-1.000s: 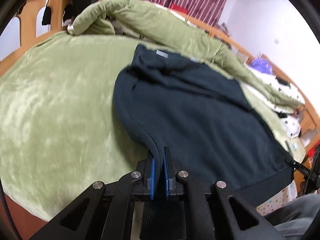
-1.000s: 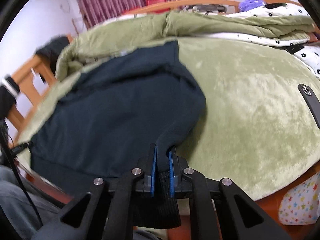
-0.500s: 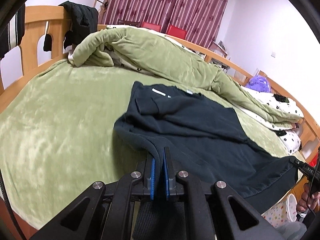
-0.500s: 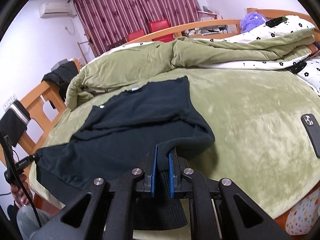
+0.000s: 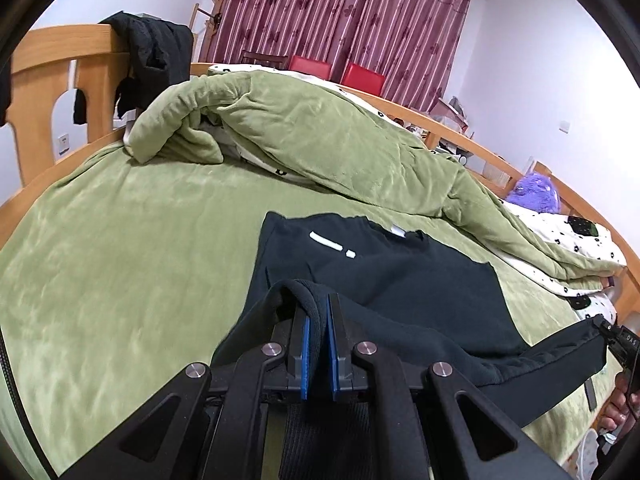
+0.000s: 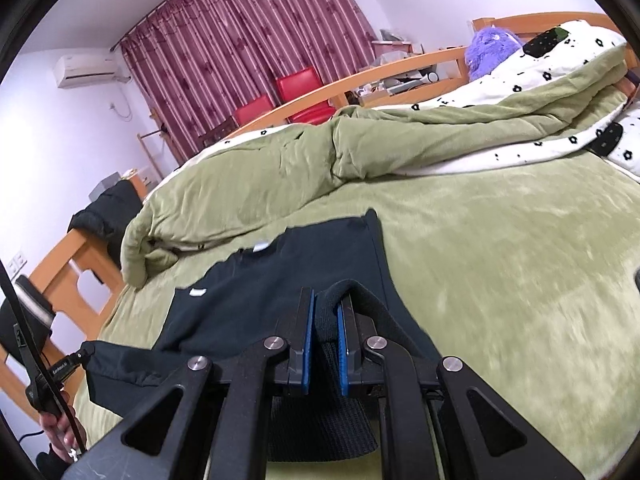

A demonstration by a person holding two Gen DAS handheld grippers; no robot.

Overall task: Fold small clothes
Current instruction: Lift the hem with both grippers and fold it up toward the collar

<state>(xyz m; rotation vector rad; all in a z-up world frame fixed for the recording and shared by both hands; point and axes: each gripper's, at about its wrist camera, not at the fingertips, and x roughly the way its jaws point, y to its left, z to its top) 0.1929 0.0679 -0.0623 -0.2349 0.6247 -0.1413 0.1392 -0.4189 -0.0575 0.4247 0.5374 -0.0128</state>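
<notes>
A dark navy sweatshirt (image 5: 404,280) lies on the green bed cover (image 5: 120,264), its neck end with white labels far from me. My left gripper (image 5: 319,320) is shut on the ribbed hem at the garment's left corner, lifted off the bed. My right gripper (image 6: 325,320) is shut on the ribbed hem at the right corner of the sweatshirt (image 6: 280,280). The lifted hem stretches between the two grippers; the opposite gripper shows at each view's edge.
A bunched green quilt (image 5: 304,132) with a white flowered lining lies behind the sweatshirt. A wooden bed frame (image 5: 48,80) with dark clothes hung on it stands at the left. A purple plush toy (image 6: 492,50) sits far right. Red chairs and curtains stand beyond.
Both grippers have risen and moved toward the neck end, carrying the hem up and over the body of the sweatshirt. The views tilted up to show the room.
</notes>
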